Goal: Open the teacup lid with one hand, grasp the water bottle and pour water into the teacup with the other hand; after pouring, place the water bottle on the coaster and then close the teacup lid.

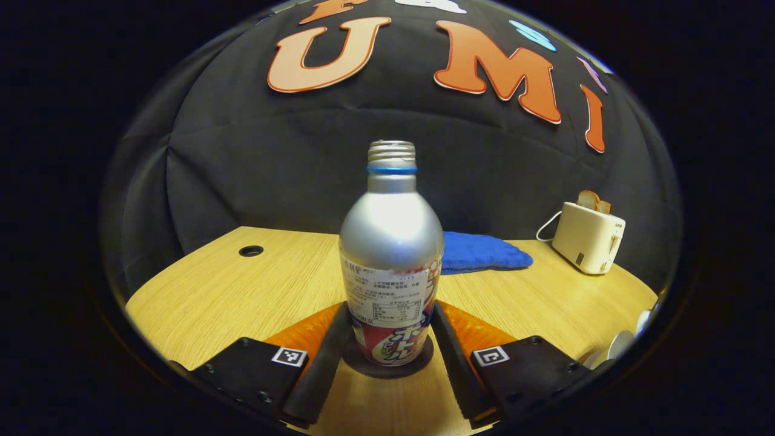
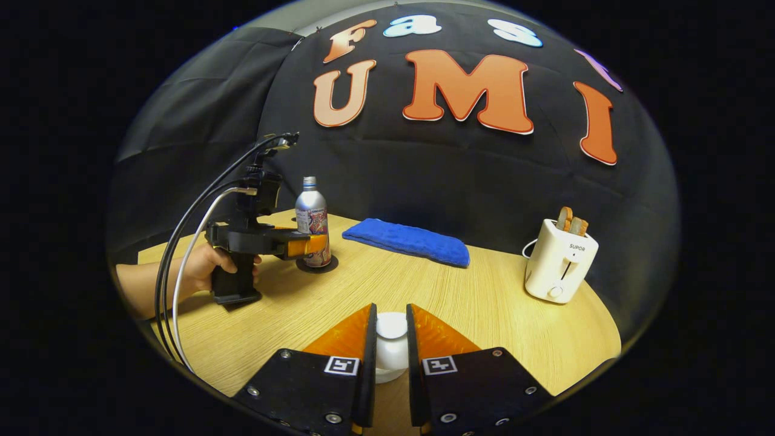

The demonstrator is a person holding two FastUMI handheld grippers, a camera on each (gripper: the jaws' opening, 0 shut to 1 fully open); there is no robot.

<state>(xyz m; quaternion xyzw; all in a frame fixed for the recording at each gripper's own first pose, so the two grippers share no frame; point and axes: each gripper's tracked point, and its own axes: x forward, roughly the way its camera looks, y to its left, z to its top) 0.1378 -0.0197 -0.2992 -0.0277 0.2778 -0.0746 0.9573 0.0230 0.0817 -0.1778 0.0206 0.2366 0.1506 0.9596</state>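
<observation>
Bottle [image 1: 390, 260] stands on the coaster [image 1: 387, 366] on the desk [image 1: 254, 284], left claw [image 1: 390, 339] narrow around its base, pressing or not I cannot tell. Right claw [image 2: 391, 339] grips the lid [image 2: 392, 330]. Pouring looks done; closing the teacup remains.

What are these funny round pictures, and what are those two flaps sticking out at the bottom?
Those flaps are tongs. A person holds one in each hand, and a small camera rides on each, so every picture looks out along its own tongs.

In the left gripper view, the left tongs sit on either side of a silver water bottle standing on a dark coaster. They look close around it, but I can't tell if they squeeze it.

In the right gripper view, the right tongs pinch the white teacup lid. Farther off you see the hand holding the other tongs.

On the wooden table lie a blue cloth and a white toaster with bread.
</observation>
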